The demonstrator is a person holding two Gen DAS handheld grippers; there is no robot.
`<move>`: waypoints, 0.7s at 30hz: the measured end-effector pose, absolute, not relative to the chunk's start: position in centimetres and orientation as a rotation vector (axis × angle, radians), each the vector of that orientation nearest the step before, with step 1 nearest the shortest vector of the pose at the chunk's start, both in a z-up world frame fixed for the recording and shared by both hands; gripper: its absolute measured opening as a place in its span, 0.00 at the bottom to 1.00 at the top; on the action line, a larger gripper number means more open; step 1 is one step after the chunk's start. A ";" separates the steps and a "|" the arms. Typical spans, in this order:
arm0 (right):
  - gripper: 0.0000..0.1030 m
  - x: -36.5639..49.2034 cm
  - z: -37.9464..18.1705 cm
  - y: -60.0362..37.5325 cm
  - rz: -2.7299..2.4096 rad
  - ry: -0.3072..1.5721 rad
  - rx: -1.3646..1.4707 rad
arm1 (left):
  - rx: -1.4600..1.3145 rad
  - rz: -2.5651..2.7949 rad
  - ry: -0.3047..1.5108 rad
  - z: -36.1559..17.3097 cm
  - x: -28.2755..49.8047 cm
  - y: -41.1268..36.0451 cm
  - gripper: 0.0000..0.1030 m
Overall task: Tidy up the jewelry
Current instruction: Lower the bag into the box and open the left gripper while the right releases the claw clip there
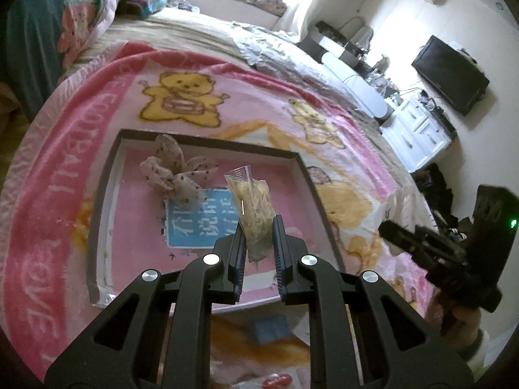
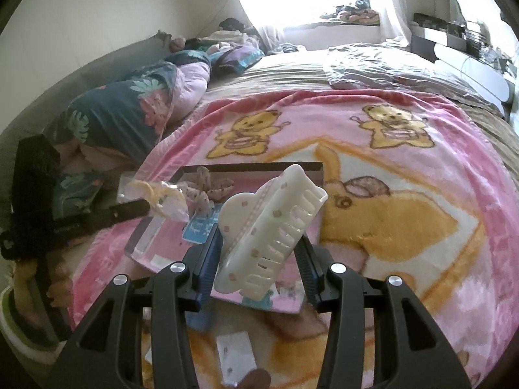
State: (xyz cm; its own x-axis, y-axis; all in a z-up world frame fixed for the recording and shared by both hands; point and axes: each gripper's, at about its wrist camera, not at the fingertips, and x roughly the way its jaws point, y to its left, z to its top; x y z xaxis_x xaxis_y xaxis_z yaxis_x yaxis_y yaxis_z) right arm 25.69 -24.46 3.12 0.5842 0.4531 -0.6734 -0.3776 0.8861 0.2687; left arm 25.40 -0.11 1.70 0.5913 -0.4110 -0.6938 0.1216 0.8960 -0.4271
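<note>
Left gripper (image 1: 258,227) jaws pinch a small clear plastic bag of yellow pieces (image 1: 254,206) above the shallow dark-rimmed pink tray (image 1: 107,194), right gripper (image 2: 259,243) jaws clamp a white toothed plastic hair claw (image 2: 269,227) near the tray's edge; risks: the limp bag slipping out, or the tilted claw twisting free and landing on the pink bear-print blanket (image 2: 405,227).

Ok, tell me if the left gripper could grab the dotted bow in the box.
Probably not yet: the left gripper is shut on a plastic bag. The bow lies uncovered in the box, so the way is free.
</note>
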 end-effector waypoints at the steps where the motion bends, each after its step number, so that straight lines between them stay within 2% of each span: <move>1: 0.42 26.1 3.0 -24.2 0.487 0.817 0.098 | -0.357 -0.316 0.896 1.3 25.6 0.1 0.08; 12: 0.42 30.8 -0.4 -20.3 0.507 0.914 0.062 | -0.394 -0.258 0.986 -3.6 25.6 2.8 0.08; 21: 0.42 31.9 -3.8 -16.7 0.529 0.997 0.017 | -0.399 -0.234 1.021 -5.2 24.9 4.3 0.09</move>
